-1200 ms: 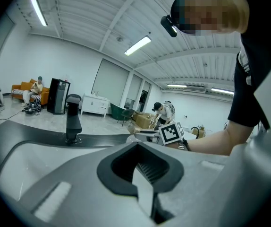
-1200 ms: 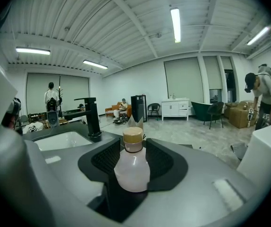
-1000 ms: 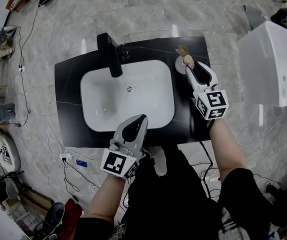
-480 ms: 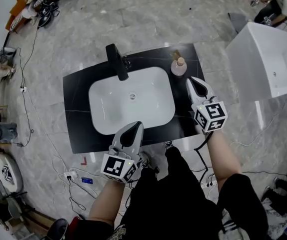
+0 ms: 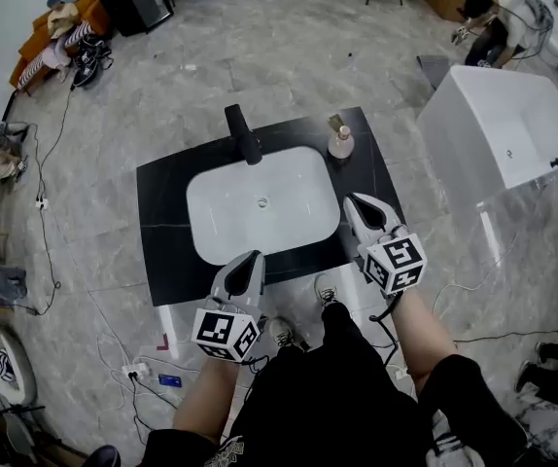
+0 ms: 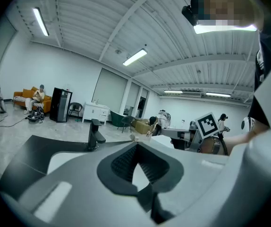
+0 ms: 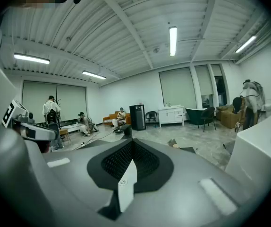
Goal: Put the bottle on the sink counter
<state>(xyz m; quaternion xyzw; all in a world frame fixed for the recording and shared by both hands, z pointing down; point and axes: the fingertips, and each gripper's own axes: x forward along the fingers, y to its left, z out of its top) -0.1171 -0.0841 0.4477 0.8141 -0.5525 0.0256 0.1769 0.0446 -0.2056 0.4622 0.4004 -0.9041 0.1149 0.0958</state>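
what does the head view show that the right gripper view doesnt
Only the head view: the white basin, and the right gripper seen from above. Only the right gripper view: the ceiling lights, and that gripper's jaws together with nothing between them. Both: the black faucet, the white tub and the bottle on the black counter, though the gripper view seems to catch only its top.

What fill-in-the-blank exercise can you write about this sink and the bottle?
1. The bottle stands on the black ___.
2. The faucet behind the white basin is ___ in colour.
3. Of the left gripper and the right gripper, the bottle is nearer to the ___ one.
Missing words: counter; black; right.
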